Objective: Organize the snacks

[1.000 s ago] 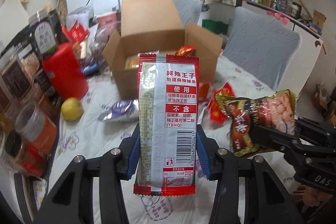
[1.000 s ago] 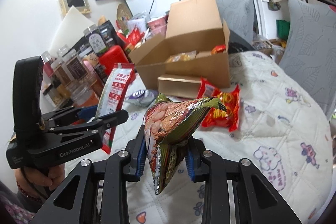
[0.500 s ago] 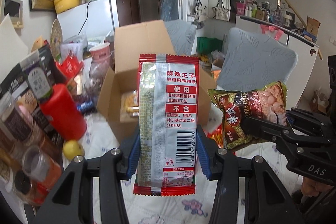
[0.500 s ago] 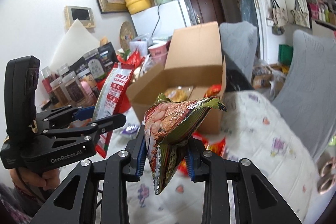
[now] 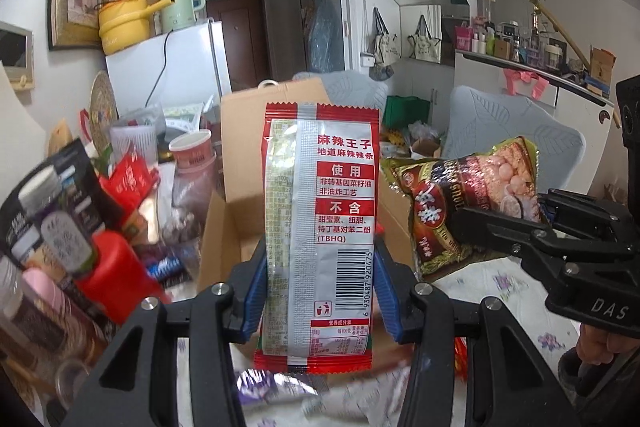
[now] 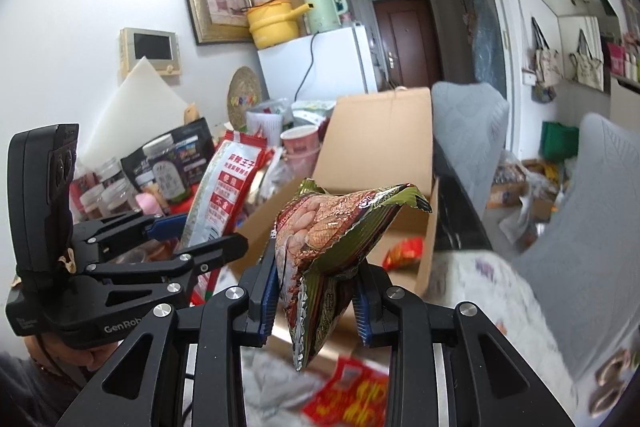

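My left gripper (image 5: 320, 291) is shut on a tall red and silver snack packet (image 5: 320, 227), held upright in front of the open cardboard box (image 5: 236, 227). It also shows in the right wrist view (image 6: 224, 199). My right gripper (image 6: 314, 297) is shut on a green and brown snack bag (image 6: 332, 235), also seen in the left wrist view (image 5: 472, 211). Both packets are held in the air near the box (image 6: 380, 163), whose flap stands up. A red snack (image 6: 402, 253) lies inside the box.
Jars, bags and a red container (image 5: 116, 267) crowd the left side of the table. Red snack packets (image 6: 352, 395) and a purple one (image 5: 260, 387) lie on the white patterned cloth below. Grey chairs (image 6: 592, 227) stand to the right. A white fridge (image 6: 316, 67) is behind.
Both grippers have risen and moved closer to the box, each still holding its packet. The table has dropped low in both views.
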